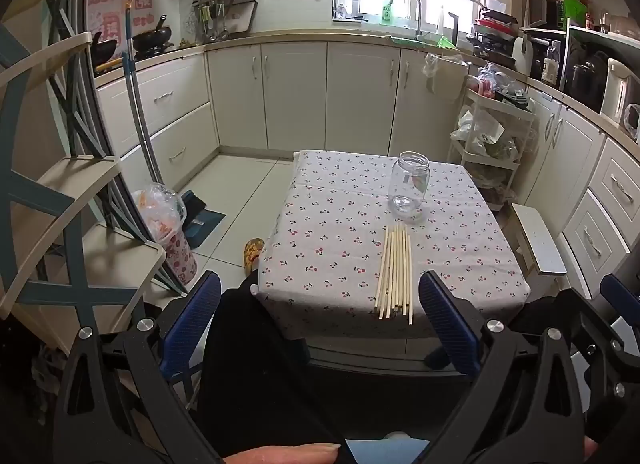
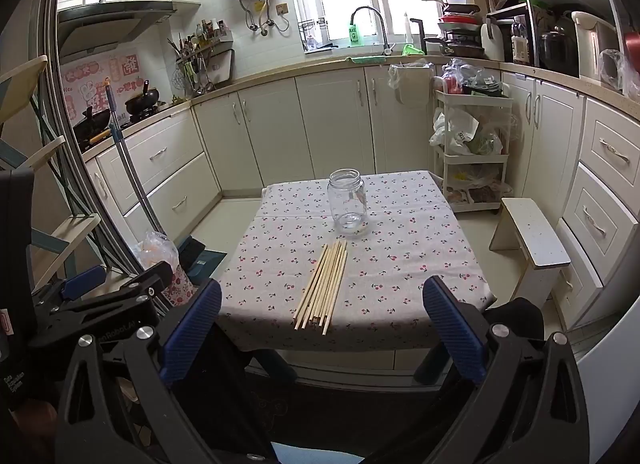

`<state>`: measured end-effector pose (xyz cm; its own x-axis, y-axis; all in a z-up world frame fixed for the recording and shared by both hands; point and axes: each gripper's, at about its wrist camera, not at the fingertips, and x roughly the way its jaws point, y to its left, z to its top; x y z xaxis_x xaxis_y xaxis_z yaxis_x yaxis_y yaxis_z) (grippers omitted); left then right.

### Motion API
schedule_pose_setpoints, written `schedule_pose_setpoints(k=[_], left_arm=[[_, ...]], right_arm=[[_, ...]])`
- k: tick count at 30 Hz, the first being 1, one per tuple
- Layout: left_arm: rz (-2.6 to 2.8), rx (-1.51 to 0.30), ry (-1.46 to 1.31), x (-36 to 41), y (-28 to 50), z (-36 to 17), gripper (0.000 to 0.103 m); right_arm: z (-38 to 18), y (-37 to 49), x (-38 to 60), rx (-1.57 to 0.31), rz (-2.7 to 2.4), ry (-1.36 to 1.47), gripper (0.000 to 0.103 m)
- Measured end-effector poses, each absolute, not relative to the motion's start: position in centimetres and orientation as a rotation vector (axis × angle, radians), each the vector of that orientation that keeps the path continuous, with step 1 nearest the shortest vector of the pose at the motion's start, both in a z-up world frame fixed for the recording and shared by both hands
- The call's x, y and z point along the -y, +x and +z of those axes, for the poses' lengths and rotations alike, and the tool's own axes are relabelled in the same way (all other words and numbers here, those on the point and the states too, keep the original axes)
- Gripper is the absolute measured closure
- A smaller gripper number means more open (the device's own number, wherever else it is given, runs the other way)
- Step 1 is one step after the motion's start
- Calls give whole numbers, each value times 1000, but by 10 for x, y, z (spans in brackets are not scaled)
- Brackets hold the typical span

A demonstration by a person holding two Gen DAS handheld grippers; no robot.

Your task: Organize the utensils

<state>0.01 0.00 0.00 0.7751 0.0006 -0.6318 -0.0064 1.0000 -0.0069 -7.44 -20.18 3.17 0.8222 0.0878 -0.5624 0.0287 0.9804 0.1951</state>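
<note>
Right wrist view: right gripper point(image 2: 322, 328) tilted downward, fingers point(image 2: 192, 328) spread.

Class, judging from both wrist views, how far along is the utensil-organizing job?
Nothing is done: the glass jar stands empty. Nothing is in hand: the left gripper and right gripper are open. Left: every chopstick lies bundled on the tablecloth.

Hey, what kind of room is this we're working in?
A home kitchen, most likely: a sink faucet under the window, woks on the stove, and cream cabinets around a small cloth-covered table.
</note>
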Motion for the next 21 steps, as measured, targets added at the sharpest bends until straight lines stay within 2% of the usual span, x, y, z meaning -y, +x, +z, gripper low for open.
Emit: schedule_pose_setpoints(k=[21], left_arm=[[-9,-679,-31,-4,-1,0,8]], right_arm=[[32,-75,202,-604,33,202,6]])
